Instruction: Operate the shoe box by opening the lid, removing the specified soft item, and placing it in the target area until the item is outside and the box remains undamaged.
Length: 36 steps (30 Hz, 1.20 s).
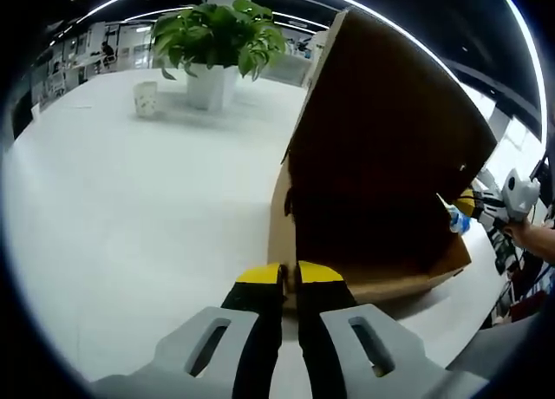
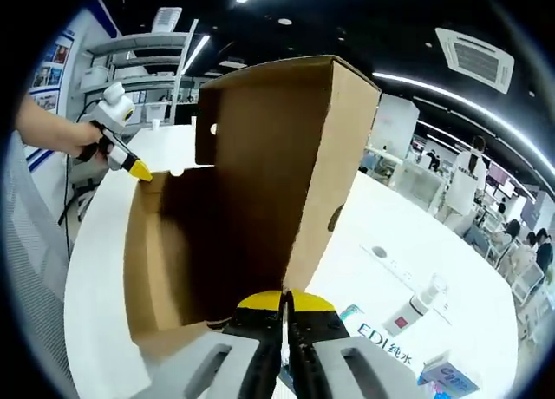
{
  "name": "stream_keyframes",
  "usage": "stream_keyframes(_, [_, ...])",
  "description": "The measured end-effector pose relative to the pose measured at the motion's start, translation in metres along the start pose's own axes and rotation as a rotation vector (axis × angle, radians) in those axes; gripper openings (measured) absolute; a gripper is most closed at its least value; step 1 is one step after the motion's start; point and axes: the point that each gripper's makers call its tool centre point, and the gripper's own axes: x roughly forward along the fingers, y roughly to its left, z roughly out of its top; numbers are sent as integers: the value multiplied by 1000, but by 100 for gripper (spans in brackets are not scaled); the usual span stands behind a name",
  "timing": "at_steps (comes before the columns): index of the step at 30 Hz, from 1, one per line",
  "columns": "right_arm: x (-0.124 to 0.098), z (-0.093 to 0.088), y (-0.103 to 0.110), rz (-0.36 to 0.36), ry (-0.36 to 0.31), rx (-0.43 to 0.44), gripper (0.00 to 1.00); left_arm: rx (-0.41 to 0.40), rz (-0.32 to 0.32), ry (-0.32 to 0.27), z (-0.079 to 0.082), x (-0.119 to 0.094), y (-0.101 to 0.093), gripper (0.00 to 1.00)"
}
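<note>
At the near rim of the shoe box (image 1: 381, 156), in the left gripper view, the left gripper (image 1: 282, 273) has its yellow-tipped jaws pressed together, with a hairline gap, right against the low front wall. Whether card sits between them cannot be told. The box stands on a white table (image 1: 130, 208), lid raised steeply over the body. The interior is in deep shadow and its contents cannot be made out. At the box's far right corner the right gripper (image 1: 468, 204) meets the rim, held by a hand (image 1: 529, 236). Well beyond the box, to its left, stand a potted plant (image 1: 221, 35) and a small white cup (image 1: 146, 98).

Against the opposite end of the shoe box (image 2: 251, 182), in the right gripper view, the right gripper (image 2: 284, 302) also has its jaws pressed together at the box's near edge; a pinch on the card cannot be confirmed. Just right of the box lies a printed packet (image 2: 373, 334), with a white bottle (image 2: 418, 305) beyond it. At the box's far left corner the left gripper (image 2: 137, 167) touches the rim, held by a hand (image 2: 61, 134).
</note>
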Motion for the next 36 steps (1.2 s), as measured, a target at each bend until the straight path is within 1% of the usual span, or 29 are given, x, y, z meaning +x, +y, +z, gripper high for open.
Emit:
stream_keyframes(5, [1,-4,1,-10,3,1,0,-7,-6,-2,1,0,0,2])
stream_keyframes(11, [2,-12,8,-14,20,-1,0,-18,-13,-8,1,-1,0,3])
stream_keyframes(21, [6,-18,11,-23,29,13,0,-23,-19,-19,2,-3,2,3])
stream_keyframes(28, [7,-21,12,-22,28,36,0,1,-30,-25,4,-4,0,3])
stream_keyframes(31, [8,-24,13,-20,33,37,0,1,-36,-48,9,-7,1,2])
stream_keyframes(33, [9,-26,15,-19,41,37,0,-3,-41,-59,14,-9,1,4])
stream_keyframes(34, [9,-28,16,-17,44,43,0,2,-41,-63,16,-10,1,6])
stream_keyframes(36, [9,-29,18,-13,45,43,0,24,-42,-85,23,-12,-1,7])
